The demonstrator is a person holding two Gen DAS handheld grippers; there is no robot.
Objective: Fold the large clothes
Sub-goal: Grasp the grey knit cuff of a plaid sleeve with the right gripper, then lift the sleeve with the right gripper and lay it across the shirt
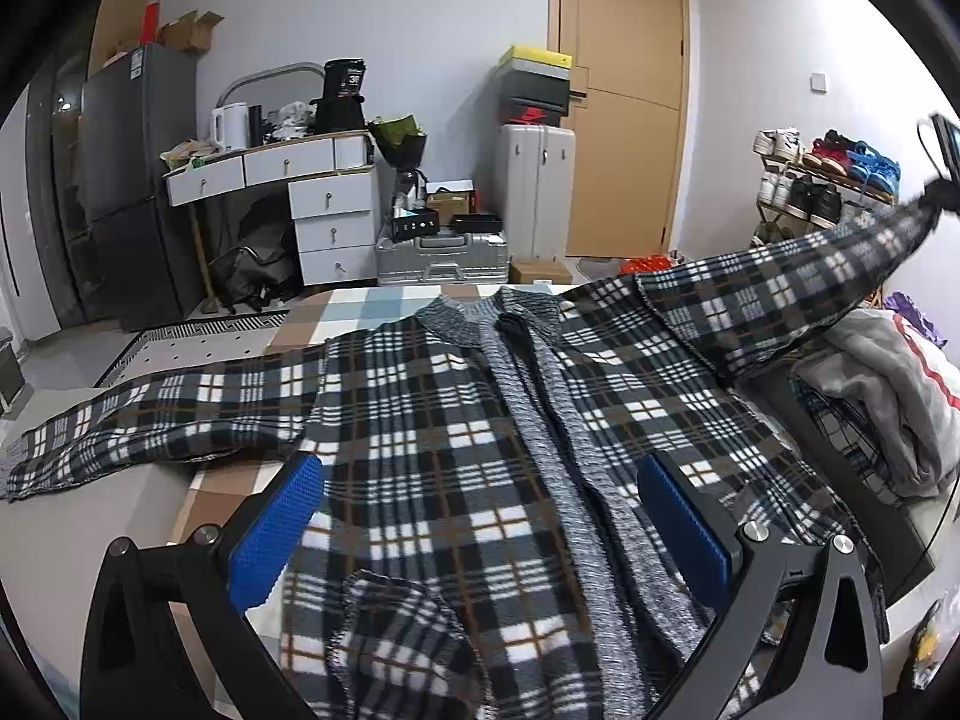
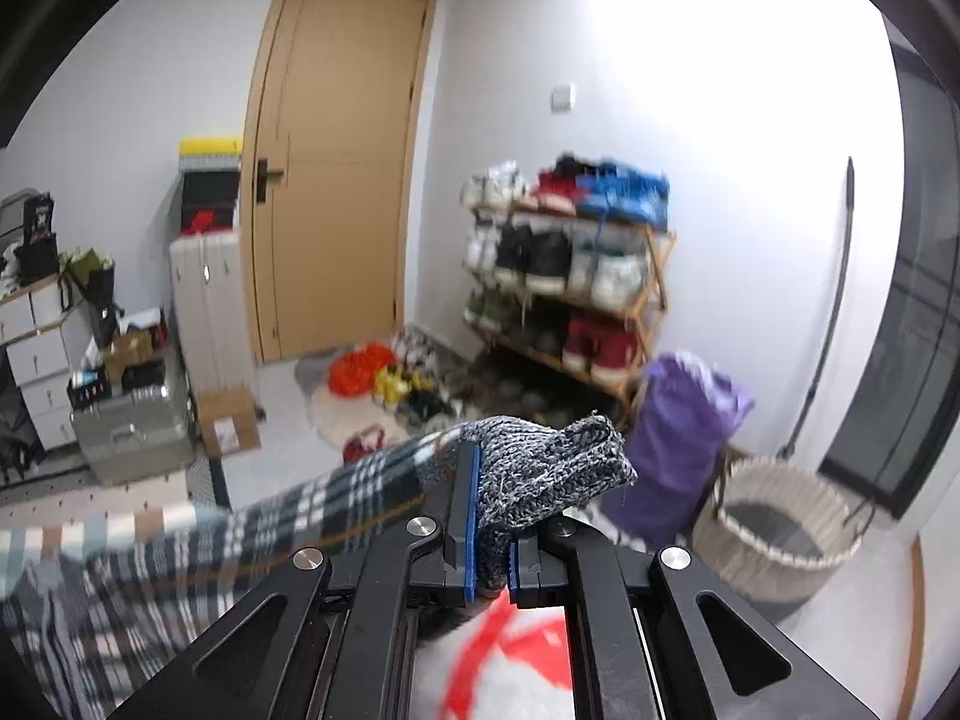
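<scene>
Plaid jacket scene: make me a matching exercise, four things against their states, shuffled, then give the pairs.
Things:
1. right gripper
2. left gripper
3. left sleeve
4. grey clothes pile

States:
A. lying flat, stretched out on the bed
B. shut on the knit cuff of the lifted sleeve
C. open above the plaid jacket, holding nothing
D. heaped beside the jacket

Pairs: 1-B, 2-C, 3-A, 4-D

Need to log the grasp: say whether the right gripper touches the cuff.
Touching. Right wrist view: the right gripper pads pinch the grey knit cuff.
</scene>
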